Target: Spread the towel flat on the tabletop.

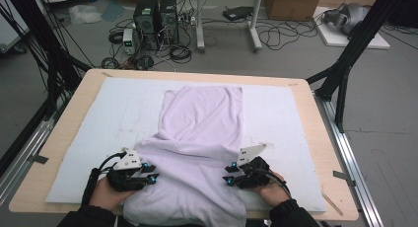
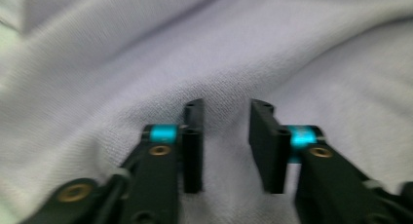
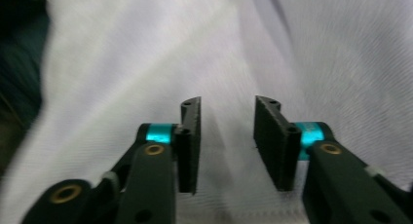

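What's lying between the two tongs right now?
In the high view, just the cloth: its wide near part spans from the left tongs to the right tongs.

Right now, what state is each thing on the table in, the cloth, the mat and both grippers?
Pale lilac knitted garment: partly folded, far part narrow, near part draped over the table's front edge.
White foam mat: flat, under the garment.
Left gripper: fingers apart, nothing pinched, cloth just behind.
Right gripper: fingers apart, nothing pinched, at the cloth's edge.
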Demonstrator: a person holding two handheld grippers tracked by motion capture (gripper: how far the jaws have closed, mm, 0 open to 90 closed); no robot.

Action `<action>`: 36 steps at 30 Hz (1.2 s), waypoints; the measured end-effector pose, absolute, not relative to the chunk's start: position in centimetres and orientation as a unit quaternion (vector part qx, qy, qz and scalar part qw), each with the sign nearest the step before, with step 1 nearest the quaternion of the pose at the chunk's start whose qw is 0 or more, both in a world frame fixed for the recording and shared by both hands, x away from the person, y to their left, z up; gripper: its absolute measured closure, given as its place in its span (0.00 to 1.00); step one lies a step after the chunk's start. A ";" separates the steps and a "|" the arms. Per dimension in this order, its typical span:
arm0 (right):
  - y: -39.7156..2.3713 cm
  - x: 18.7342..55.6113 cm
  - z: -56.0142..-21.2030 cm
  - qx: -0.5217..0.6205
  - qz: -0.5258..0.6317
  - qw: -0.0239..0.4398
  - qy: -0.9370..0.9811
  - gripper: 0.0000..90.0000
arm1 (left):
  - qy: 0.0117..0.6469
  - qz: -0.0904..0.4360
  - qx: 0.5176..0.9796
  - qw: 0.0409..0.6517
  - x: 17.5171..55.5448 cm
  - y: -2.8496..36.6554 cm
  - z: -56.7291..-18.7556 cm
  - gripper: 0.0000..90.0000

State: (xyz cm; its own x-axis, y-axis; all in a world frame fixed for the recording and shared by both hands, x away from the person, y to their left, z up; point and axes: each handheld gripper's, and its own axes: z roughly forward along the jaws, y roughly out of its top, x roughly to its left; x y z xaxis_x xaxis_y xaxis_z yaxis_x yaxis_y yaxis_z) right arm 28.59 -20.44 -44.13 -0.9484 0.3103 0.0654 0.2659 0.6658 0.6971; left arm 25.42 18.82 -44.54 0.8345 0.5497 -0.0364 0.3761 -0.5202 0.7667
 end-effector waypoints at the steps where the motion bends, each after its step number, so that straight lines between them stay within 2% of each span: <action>1: -20.5 28.6 -44.1 0.157 0.378 0.030 0.912 0.81 | 0.265 0.095 0.865 0.414 25.4 18.9 -44.6 0.92; 2: -20.6 28.7 -44.1 0.144 0.379 0.023 0.914 0.91 | 0.265 0.096 0.866 0.413 25.2 18.9 -44.5 0.96; 4: -20.7 28.7 -44.2 0.138 0.384 0.007 0.913 0.97 | 0.265 0.092 0.866 0.414 25.0 19.0 -44.5 0.97; 9: -20.8 27.9 -44.1 0.128 0.392 -0.017 0.911 0.97 | 0.255 0.076 0.869 0.417 23.8 19.4 -44.5 0.98; 12: -21.1 26.8 -44.0 0.120 0.390 -0.014 0.913 0.97 | 0.250 0.072 0.870 0.419 22.7 19.8 -44.3 0.98; 17: -22.1 24.8 -43.2 0.109 0.411 -0.027 0.905 0.97 | 0.213 0.054 0.868 0.446 20.3 19.9 -43.4 0.97; 18: -22.4 24.4 -42.9 0.105 0.420 -0.030 0.901 0.97 | 0.208 0.055 0.866 0.452 20.0 19.9 -43.1 0.93; 19: -22.5 24.1 -42.6 0.106 0.426 -0.022 0.898 0.92 | 0.204 0.060 0.864 0.455 20.0 20.0 -42.8 0.84; 21: -22.7 24.1 -42.2 0.125 0.428 -0.002 0.895 0.84 | 0.210 0.074 0.860 0.458 20.6 20.1 -42.5 0.75; 25: -22.1 25.7 -42.6 0.144 0.408 0.025 0.901 0.72 | 0.236 0.099 0.860 0.441 23.1 20.0 -42.9 0.70; 27: -21.4 26.3 -43.2 0.142 0.389 0.030 0.910 0.72 | 0.247 0.099 0.864 0.427 24.2 19.8 -43.5 0.68; 28: -21.1 26.5 -43.5 0.144 0.378 0.032 0.914 0.74 | 0.250 0.097 0.868 0.417 24.6 19.6 -43.8 0.69; 29: -20.9 26.8 -43.8 0.144 0.367 0.029 0.918 0.77 | 0.251 0.089 0.874 0.407 24.8 19.5 -44.2 0.76; 30: -20.8 26.8 -43.9 0.142 0.369 0.032 0.918 0.83 | 0.247 0.093 0.873 0.410 24.6 19.4 -44.5 0.86; 32: -20.8 26.9 -43.9 0.137 0.370 0.023 0.919 0.95 | 0.241 0.090 0.874 0.412 24.3 19.5 -44.5 0.96; 36: -20.9 26.3 -43.8 0.122 0.370 0.012 0.921 0.97 | 0.233 0.076 0.878 0.412 23.3 19.9 -44.4 0.98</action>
